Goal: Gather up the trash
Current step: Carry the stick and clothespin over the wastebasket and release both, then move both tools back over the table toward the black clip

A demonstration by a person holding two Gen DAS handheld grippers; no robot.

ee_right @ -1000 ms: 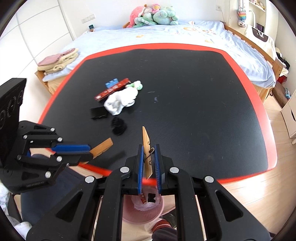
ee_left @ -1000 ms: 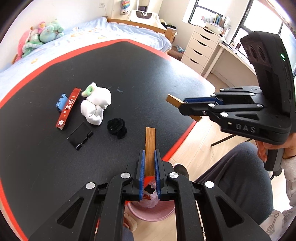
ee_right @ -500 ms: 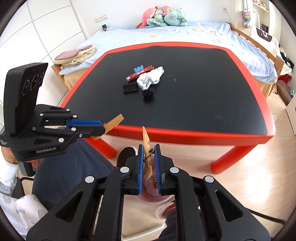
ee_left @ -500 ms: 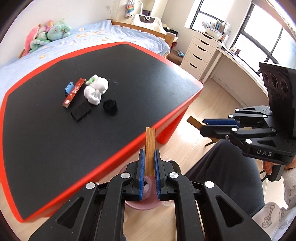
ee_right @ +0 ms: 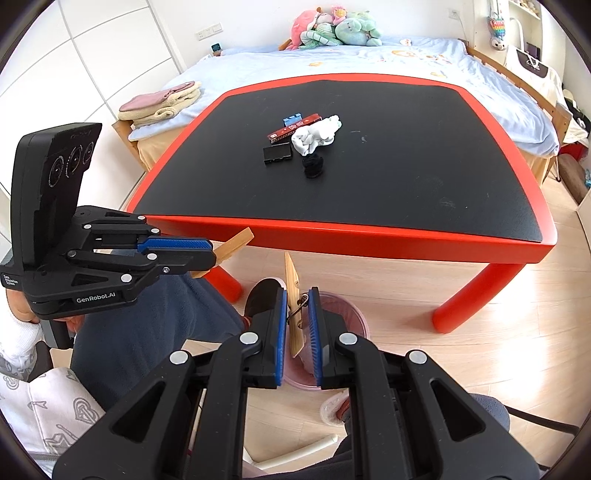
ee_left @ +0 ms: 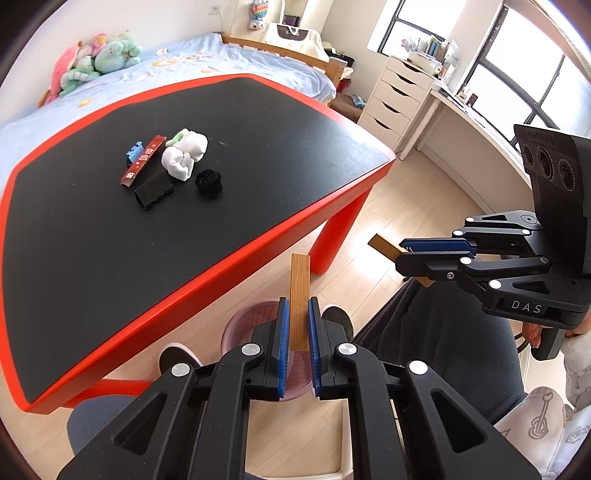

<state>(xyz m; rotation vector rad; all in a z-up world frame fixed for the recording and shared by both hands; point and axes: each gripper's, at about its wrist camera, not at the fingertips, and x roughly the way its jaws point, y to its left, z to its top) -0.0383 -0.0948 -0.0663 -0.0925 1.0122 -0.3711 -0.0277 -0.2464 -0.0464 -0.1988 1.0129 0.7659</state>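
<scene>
Left gripper (ee_left: 298, 325), seen from its own wrist camera, with jaws closed on a flat wooden strip (ee_left: 299, 295) that stands upright between the blue pads (ee_left: 283, 332); the same gripper appears at the left of the right wrist view (ee_right: 207, 251), the strip projecting from its tip toward the table edge. Right gripper (ee_right: 297, 325), jaws closed on a wooden clothespin (ee_right: 293, 295) whose wire spring shows between the pads, the pin standing on end and leaning slightly; in the left wrist view this gripper (ee_left: 400, 254) sits at the right, a short brown end of the pin protruding. Both grippers are held off the table, above the wooden floor, over a pink wastebasket (ee_left: 242, 325) (ee_right: 351, 317) that stands on the floor just in front of the red-rimmed black table (ee_left: 258, 243) (ee_right: 369, 236). Remaining items lie clustered on the tabletop, well apart from both grippers: a red printed wrapper (ee_left: 142, 160) (ee_right: 295, 127), a blue block (ee_left: 133, 151) beside it, a white crumpled cloth (ee_left: 183, 158) (ee_right: 314, 136), a black flat piece (ee_left: 153, 188) (ee_right: 277, 154) and a black fuzzy ball (ee_left: 208, 182) (ee_right: 313, 166). A bed with plush toys (ee_right: 332, 22) lies behind the table
</scene>
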